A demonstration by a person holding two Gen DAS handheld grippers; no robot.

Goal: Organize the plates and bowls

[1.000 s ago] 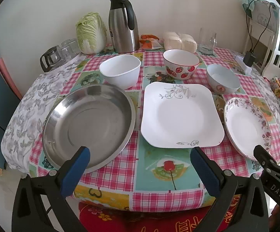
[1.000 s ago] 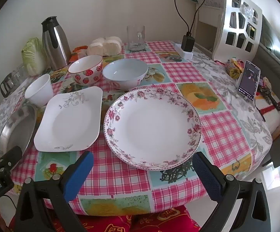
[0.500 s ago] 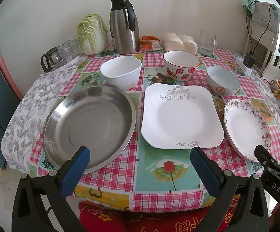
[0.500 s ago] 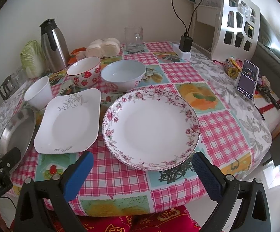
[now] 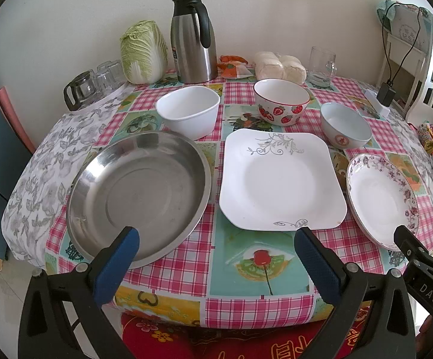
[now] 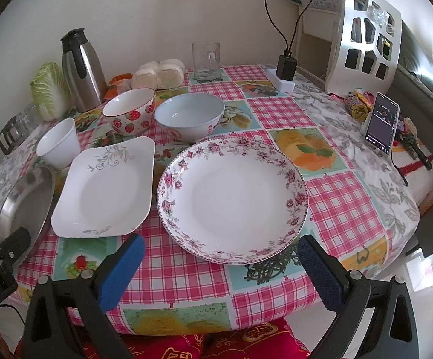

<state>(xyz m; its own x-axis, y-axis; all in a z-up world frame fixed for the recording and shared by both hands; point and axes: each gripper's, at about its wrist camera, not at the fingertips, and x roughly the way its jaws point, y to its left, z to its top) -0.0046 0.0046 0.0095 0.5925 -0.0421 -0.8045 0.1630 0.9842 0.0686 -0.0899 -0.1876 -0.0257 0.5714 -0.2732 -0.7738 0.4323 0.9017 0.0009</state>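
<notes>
Bare tabletop (image 5: 246, 269) lies open nearer than the square plate (image 5: 279, 179); metal dish (image 5: 138, 191) and floral plate (image 5: 380, 197) flank it closely; three bowls crowd behind it.

1. The left gripper (image 5: 216, 257) has 2 black plastic fingers shaped like clamp arms, each with triangular cut-outs near its base.
2. Each fingertip (image 5: 117, 266) carries a blue, finely textured pad.
3. A silver screw (image 5: 81, 267) sits on each finger behind the pad, and another further back.
4. The right gripper (image 6: 220, 267) has the same build: black arms, blue pads, silver screws (image 6: 354, 274).
5. Seen from the left camera, its side bears white letters "DAS"; seen from the right camera, the left one's side reads "nRobot.AI".
</notes>
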